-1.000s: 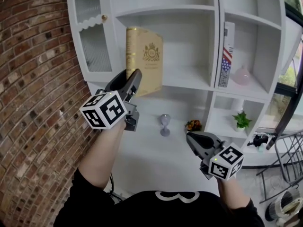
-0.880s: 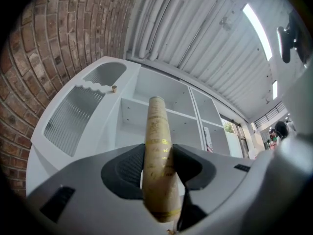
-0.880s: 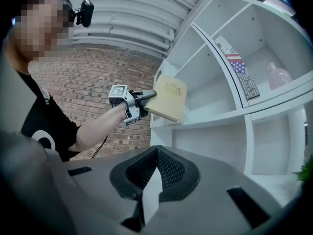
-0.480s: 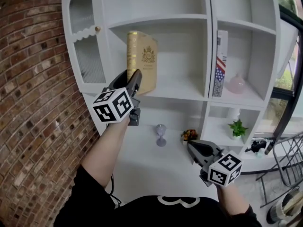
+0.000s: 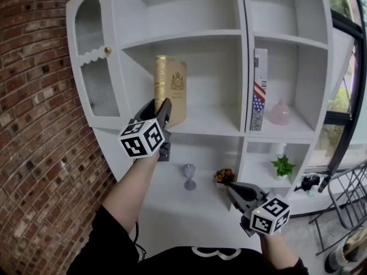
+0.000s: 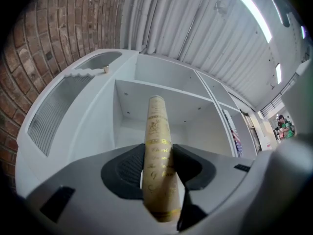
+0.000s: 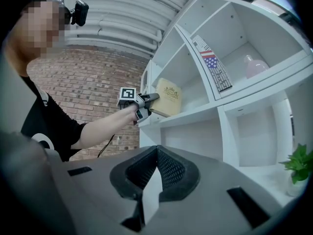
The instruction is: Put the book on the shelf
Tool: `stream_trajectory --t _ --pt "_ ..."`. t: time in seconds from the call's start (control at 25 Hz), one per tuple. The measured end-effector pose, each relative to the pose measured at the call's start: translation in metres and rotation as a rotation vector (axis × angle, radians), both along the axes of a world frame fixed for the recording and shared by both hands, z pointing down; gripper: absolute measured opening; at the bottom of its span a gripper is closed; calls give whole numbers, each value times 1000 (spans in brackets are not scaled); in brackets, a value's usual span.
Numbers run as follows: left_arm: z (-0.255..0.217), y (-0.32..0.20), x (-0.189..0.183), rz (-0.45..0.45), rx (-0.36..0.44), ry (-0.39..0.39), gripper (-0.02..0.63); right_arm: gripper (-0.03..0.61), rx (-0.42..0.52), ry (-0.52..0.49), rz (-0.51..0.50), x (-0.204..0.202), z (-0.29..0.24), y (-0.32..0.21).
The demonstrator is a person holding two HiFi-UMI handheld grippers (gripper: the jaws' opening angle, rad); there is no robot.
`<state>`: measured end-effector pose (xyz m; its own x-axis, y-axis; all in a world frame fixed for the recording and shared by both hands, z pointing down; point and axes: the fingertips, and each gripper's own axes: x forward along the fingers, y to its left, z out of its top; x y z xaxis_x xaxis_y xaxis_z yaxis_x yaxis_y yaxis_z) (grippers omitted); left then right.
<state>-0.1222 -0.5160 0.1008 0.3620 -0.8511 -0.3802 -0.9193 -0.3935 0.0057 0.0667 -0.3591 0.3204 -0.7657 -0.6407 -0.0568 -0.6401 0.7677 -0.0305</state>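
White shelving is set against a brick wall. A tan book with gold print is pinched at its lower spine by the left gripper and held upright, slightly tilted, at the front of the middle compartment. Whether its lower edge touches the board cannot be told. The right gripper is held low, well apart from the book, with its jaws pressed together on nothing. A flag-patterned book and a pink vase are seen in the next compartment.
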Motion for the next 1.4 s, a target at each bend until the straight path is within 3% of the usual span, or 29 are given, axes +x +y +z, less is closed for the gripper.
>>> stream_trajectory --t 0.68,1.16,1.4 --pt "31 -49 13 -17 -172 -110 183 11 -25 0 7 1 16 -10" --pt "45 -89 20 -10 -343 -133 189 11 -38 -32 28 9 20 -14" --pt "48 -91 25 1 -369 -171 192 11 -36 -31 24 7 19 -13"
